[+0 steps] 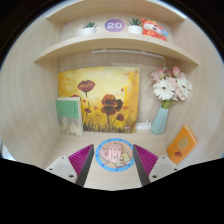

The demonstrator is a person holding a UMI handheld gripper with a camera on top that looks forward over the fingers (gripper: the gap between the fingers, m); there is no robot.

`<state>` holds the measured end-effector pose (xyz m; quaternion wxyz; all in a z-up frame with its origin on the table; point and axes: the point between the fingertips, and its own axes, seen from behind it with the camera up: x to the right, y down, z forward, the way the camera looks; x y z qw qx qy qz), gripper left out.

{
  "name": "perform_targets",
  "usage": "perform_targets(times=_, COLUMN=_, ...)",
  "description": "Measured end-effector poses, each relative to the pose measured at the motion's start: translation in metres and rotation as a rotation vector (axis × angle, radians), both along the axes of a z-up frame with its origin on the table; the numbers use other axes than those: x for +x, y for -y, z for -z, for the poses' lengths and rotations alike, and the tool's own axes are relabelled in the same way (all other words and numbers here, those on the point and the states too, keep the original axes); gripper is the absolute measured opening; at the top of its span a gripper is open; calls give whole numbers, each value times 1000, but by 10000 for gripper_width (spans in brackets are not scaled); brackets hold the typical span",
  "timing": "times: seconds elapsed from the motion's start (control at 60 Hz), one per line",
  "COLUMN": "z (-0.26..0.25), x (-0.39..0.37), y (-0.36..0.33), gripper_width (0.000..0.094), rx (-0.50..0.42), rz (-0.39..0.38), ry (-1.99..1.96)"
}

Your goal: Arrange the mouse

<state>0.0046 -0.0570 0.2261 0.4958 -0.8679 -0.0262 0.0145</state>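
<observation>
The gripper [114, 158] holds its pink-padded fingers [80, 158] wide apart around a small round blue-rimmed plate [114, 155] on the pale wooden desk [110, 180], ahead of a poppy painting [98, 100]; no mouse is visible.

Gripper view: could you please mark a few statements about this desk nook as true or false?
1. The gripper has its fingers open, with a round patterned object between them. True.
2. The flower painting lies flat on the desk. False: it stands upright against the back wall.
3. The vase of flowers stands to the right of the painting. True.
4. The purple round sign sits on the desk. False: it is on the upper shelf.
5. An orange card leans near the vase. True.
</observation>
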Motion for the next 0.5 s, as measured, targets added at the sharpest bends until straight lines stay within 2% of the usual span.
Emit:
perform_targets(times=0.15, z=-18, x=9, y=43, gripper_width=774, rx=23, rz=-8, ry=-8)
perform_targets(times=0.5, z=-25, x=18, y=110, gripper_width=768, rx=31, rz=10, ry=-59)
